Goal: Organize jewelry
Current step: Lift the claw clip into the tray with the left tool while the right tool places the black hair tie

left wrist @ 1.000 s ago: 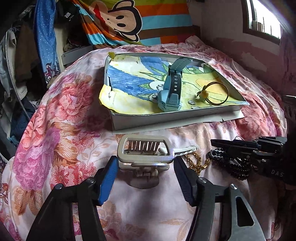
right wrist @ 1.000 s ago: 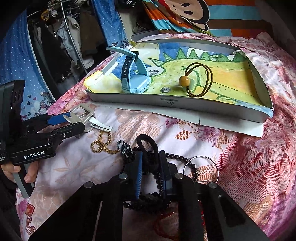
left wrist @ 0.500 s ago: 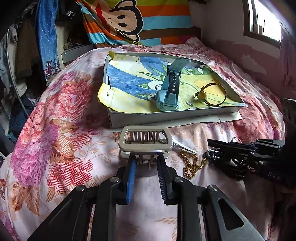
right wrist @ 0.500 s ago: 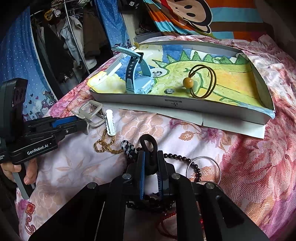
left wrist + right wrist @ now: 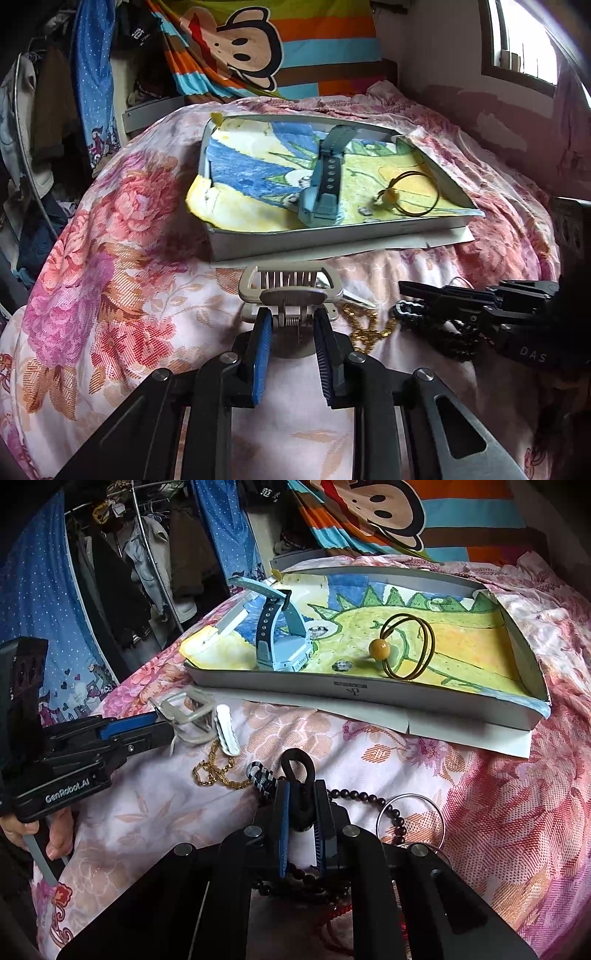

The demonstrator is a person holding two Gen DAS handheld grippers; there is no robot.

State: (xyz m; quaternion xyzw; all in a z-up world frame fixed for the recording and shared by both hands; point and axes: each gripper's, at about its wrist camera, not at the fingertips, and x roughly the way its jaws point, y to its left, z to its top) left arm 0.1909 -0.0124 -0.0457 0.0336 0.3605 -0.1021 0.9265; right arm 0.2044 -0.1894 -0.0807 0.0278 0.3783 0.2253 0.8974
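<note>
Left gripper [image 5: 291,325] is clamped on the spring end of the pale hair clip [image 5: 290,286], which lies on the flowered bedspread [image 5: 110,258] just in front of the tray [image 5: 332,242]. Both blue pads pinch the hinge, teeth pointing away toward the tray. Good hold, but a narrow one: squeeze that spring too hard and the clip's own mouth opens, so lift it straight and keep it level.

Over on the right, the right gripper [image 5: 301,808] is clenched on a black looped cord [image 5: 297,771] that comes out of the heap of dark beads [image 5: 391,812]. A gold chain [image 5: 214,771] sits just left of it, and a thin silver bangle [image 5: 410,816] just right, touching the beads. From here I can't quite tell whether the cord is tied to the beads or only tangled in them, so a slow pull upward is the safe choice, watching that the chain doesn't come along.

The tray, at the far side, already holds a blue watch [image 5: 280,646] standing on its strap at the left and a wire ring with a yellow bead [image 5: 406,650] in the middle. The free space looks to be the right part and the far left corner. Best to set the clip down flat there, clear of the watch so it doesn't topple.
</note>
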